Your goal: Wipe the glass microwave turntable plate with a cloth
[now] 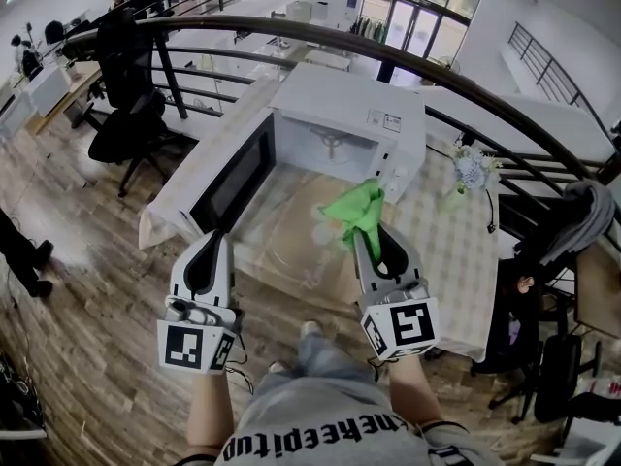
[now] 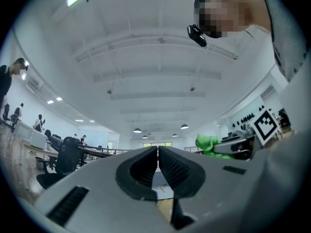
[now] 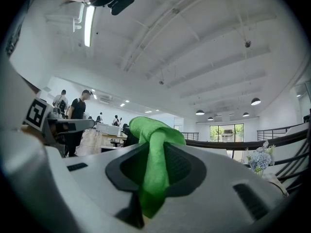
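Note:
In the head view the glass plate [image 1: 296, 257] shows only as a faint clear outline on the table in front of the open white microwave [image 1: 344, 105]. My right gripper [image 1: 368, 233] is shut on a green cloth [image 1: 355, 208], which bunches above its tips, over the plate's right side. In the right gripper view the cloth [image 3: 154, 154] is pinched between the jaws and hangs down through them. My left gripper [image 1: 215, 235] hovers at the plate's left, by the microwave door [image 1: 229, 178]. Its jaws [image 2: 158, 152] are closed tip to tip with nothing seen between them.
The table [image 1: 461, 255] has a pale patterned cover and a small flower vase [image 1: 473, 169] at the back right. A curved dark railing [image 1: 456, 71] runs behind it. An office chair [image 1: 126, 129] stands at the left; a chair with a grey garment [image 1: 580, 212] at the right.

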A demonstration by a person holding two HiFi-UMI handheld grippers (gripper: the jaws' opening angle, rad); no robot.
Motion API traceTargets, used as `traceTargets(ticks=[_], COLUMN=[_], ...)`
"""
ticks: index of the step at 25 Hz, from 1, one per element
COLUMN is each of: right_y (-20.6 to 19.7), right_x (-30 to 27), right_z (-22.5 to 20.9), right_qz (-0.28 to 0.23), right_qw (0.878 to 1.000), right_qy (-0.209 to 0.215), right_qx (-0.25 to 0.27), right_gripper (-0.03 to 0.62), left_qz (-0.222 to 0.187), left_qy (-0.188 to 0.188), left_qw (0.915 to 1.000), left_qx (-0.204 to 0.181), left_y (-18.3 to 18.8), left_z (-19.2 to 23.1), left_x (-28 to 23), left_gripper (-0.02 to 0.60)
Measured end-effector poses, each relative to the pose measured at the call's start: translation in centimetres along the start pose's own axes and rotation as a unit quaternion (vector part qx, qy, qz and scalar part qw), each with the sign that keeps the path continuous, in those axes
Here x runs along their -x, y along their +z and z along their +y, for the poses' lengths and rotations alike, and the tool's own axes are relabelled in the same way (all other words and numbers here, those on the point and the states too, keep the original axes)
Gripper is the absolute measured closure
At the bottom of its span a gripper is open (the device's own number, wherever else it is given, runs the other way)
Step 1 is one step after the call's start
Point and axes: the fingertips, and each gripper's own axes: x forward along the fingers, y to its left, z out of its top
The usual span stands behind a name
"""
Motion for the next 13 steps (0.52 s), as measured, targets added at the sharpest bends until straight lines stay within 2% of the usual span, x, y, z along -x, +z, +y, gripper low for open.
traceTargets(ticks=[13], right_y=[0.3], right_x=[-0.13], right_z=[0.08], right_qz=[-0.005], right_qw=[1.0], right_qy=[-0.004], right_qx=[-0.004], right_gripper=[0.513], left_qz=[-0.002], left_qy=[-0.002], left_qw=[1.0], left_qx=[0.0], left_y=[0.09], left_z=[0.29], left_x=[-0.09], left_gripper=[0.571])
